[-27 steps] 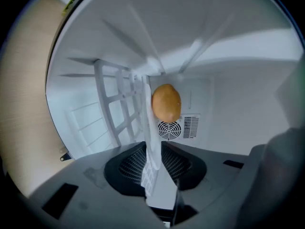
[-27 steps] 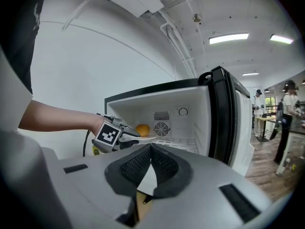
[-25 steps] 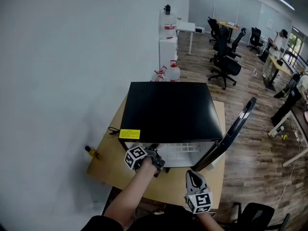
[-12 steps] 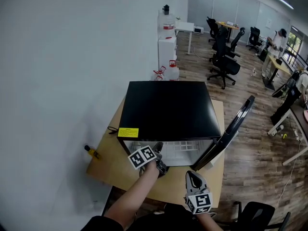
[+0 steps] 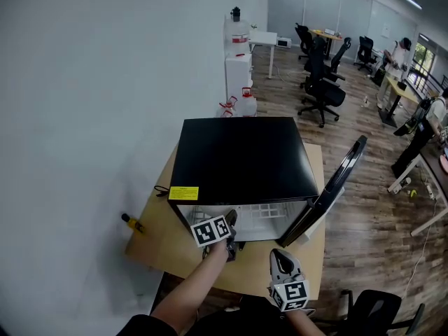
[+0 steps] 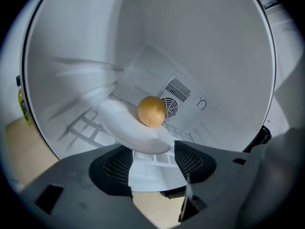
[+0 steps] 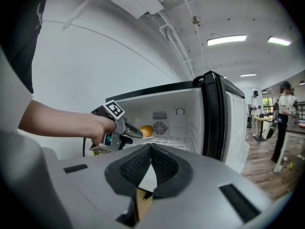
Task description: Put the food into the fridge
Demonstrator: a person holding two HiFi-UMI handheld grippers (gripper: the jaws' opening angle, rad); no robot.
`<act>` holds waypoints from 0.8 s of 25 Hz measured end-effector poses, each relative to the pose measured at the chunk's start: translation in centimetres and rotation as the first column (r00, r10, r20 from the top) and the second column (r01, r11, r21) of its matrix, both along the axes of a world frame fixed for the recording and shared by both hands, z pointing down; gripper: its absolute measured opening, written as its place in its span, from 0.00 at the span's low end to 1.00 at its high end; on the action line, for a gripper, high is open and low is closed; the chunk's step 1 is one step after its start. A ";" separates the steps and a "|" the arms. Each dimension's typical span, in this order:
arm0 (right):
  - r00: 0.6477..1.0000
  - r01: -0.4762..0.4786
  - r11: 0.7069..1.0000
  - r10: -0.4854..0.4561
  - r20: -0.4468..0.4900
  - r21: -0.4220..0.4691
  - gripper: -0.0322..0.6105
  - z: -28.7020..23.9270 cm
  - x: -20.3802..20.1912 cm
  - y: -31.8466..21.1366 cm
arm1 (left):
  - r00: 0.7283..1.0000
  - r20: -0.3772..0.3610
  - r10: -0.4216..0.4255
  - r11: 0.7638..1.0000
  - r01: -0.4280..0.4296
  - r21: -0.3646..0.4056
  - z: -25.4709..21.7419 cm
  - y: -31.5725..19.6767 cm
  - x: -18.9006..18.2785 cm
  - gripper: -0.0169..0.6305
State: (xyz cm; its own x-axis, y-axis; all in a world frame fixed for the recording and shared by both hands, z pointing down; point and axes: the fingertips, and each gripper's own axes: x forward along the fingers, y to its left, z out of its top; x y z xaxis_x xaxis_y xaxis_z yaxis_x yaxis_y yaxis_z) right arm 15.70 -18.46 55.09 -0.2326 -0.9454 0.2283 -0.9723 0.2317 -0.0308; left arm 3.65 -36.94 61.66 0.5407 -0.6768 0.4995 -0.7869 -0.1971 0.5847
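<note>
Black-topped fridge [image 5: 241, 161], door [image 5: 329, 191] wide, on a pale wooden table [image 5: 157, 240] by a white wall [image 5: 91, 82]; plank floor [image 5: 364, 208] beyond. On its white wire shelf [image 6: 86, 125] a round orange food [image 6: 152, 111] sits on a smooth white plate [image 6: 124, 125]. My left gripper [image 6: 152, 149] at the fridge mouth has just been opening — jaws spread, nothing pinched, plate just ahead; right gripper [image 7: 150, 147], before the fridge, is pressed together, empty.

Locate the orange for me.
Inside the fridge: in the left gripper view the orange sits mid-frame on the white plate, on the wire shelf, just in front of the back-wall fan vent.
</note>
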 end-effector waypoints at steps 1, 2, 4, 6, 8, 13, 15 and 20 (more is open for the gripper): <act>1.000 0.002 1.000 -0.002 0.004 -0.001 0.14 0.0 -0.1 0.0 | 1.000 0.014 0.010 1.000 -0.010 0.007 0.0 0.2 0.0 0.41; 1.000 0.002 1.000 -0.002 0.010 -0.003 0.14 0.1 -0.2 0.0 | 0.999 0.028 0.018 1.000 -0.018 0.017 0.1 0.3 -0.1 0.41; 1.000 0.003 1.000 -0.003 0.021 -0.004 0.14 0.2 -0.4 -0.1 | 0.998 0.061 0.030 0.999 -0.032 0.040 0.2 0.5 -0.2 0.41; 1.000 0.009 1.000 -0.009 0.022 0.002 0.14 0.1 -0.4 -0.2 | 0.996 0.086 0.036 0.998 -0.041 0.054 0.3 0.6 -0.4 0.41; 1.000 0.010 1.000 -0.010 0.022 0.001 0.14 0.3 -0.4 -0.1 | 0.993 0.106 0.044 0.997 -0.050 0.059 0.5 0.7 -0.4 0.41; 1.000 0.007 1.000 -0.007 0.024 -0.002 0.14 0.1 -0.2 -0.1 | 0.982 0.181 0.049 0.995 -0.063 0.074 0.6 1.3 -0.8 0.42; 1.000 0.004 1.000 -0.004 0.026 0.003 0.14 0.0 -0.3 -0.2 | 0.981 0.190 0.041 0.995 -0.057 0.079 0.8 1.5 -1.0 0.42; 0.999 0.005 1.000 -0.004 0.033 -0.004 0.14 0.6 -0.2 -0.2 | 0.948 0.316 0.039 0.985 -0.089 0.147 1.1 1.2 -1.2 0.42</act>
